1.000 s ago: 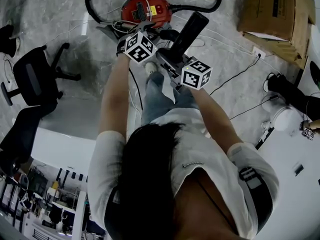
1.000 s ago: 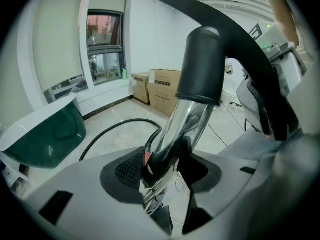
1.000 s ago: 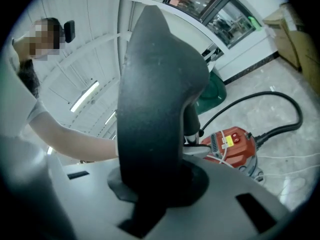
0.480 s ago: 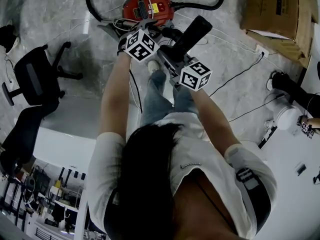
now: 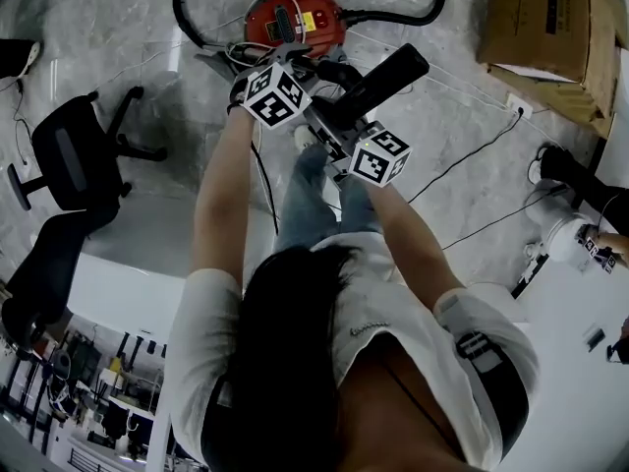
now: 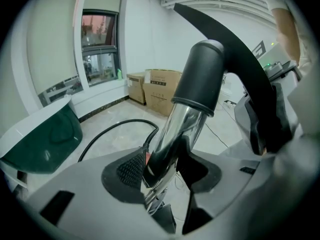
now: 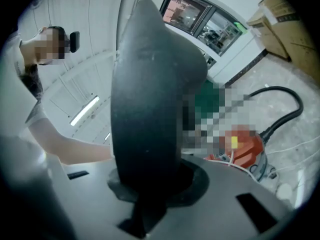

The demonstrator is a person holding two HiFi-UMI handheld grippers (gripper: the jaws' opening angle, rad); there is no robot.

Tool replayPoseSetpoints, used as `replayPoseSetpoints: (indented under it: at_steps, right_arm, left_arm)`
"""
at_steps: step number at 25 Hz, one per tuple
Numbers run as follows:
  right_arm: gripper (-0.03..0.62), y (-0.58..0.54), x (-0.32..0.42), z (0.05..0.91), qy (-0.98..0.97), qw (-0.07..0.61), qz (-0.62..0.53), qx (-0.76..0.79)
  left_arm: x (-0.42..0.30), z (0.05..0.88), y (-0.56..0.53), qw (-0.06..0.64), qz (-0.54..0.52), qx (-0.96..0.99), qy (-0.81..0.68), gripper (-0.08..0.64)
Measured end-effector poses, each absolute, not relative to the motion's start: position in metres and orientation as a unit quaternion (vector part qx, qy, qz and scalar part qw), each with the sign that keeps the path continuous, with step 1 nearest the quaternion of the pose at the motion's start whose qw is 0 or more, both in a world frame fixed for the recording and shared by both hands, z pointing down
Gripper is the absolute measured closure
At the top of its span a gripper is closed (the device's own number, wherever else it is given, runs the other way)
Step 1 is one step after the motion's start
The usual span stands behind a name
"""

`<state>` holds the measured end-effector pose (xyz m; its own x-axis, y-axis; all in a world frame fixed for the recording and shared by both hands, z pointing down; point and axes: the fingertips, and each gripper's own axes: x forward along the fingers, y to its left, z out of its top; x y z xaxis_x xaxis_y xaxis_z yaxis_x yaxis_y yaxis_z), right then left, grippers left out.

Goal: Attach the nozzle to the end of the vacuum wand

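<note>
**Head view:** The left gripper point(image 5: 298, 108) and right gripper point(image 5: 346, 126) meet close together out in front of the person. The black nozzle point(image 5: 385, 73) slants off to the far right. The red vacuum body point(image 5: 293, 20) lies on the floor point(image 5: 128, 37) just beyond them.

**Left gripper view:** The jaws are clamped on the chrome wand point(image 6: 172, 131), which rises into a black collar point(image 6: 200, 76). The nozzle's dark sweep arches over it toward the right. I cannot tell whether that collar is the nozzle's own socket, or fully seated.

**Right gripper view:** The jaws are closed tight on the nozzle's broad black body, which fills the middle.

The joining step looks to be in hand. Next, the left should probably hold steady while the right pushes the nozzle straight along the wand's line until it seats.
</note>
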<state>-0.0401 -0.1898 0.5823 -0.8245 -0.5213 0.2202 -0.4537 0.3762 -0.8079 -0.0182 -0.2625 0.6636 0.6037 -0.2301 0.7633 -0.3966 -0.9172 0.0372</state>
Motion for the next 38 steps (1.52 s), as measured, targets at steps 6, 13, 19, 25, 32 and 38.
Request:
replayPoseSetpoints:
  at_steps: [6,13,19,25,32,38]
  right_arm:
    - [0.517,-0.187,-0.04,0.582,0.835,0.027,-0.47,-0.284]
    - [0.518,-0.182,-0.047,0.583,0.873,-0.045,-0.419,-0.246]
    - [0.511,-0.175,-0.047,0.592,0.891,-0.103,-0.379,-0.229]
    - [0.511,-0.177,-0.043,0.594,0.883,-0.098,-0.395,-0.233]
    - [0.511,-0.178,-0.037,0.593,0.859,-0.063,-0.459,-0.217]
    - [0.509,-0.18,-0.032,0.595,0.836,-0.034,-0.488,-0.247]
  left_arm:
    - [-0.017,0.663,-0.26,0.091,0.42,0.887,-0.171,0.364]
    - [-0.019,0.66,-0.261,0.097,0.42,0.887,-0.169,0.365]
    - [-0.017,0.661,-0.26,0.1,0.422,0.884,-0.173,0.365]
    - [-0.016,0.664,-0.261,0.098,0.429,0.881,-0.173,0.365]
    - [-0.014,0.667,-0.263,0.098,0.434,0.879,-0.174,0.365]
    - [-0.011,0.669,-0.263,0.103,0.433,0.877,-0.18,0.363]
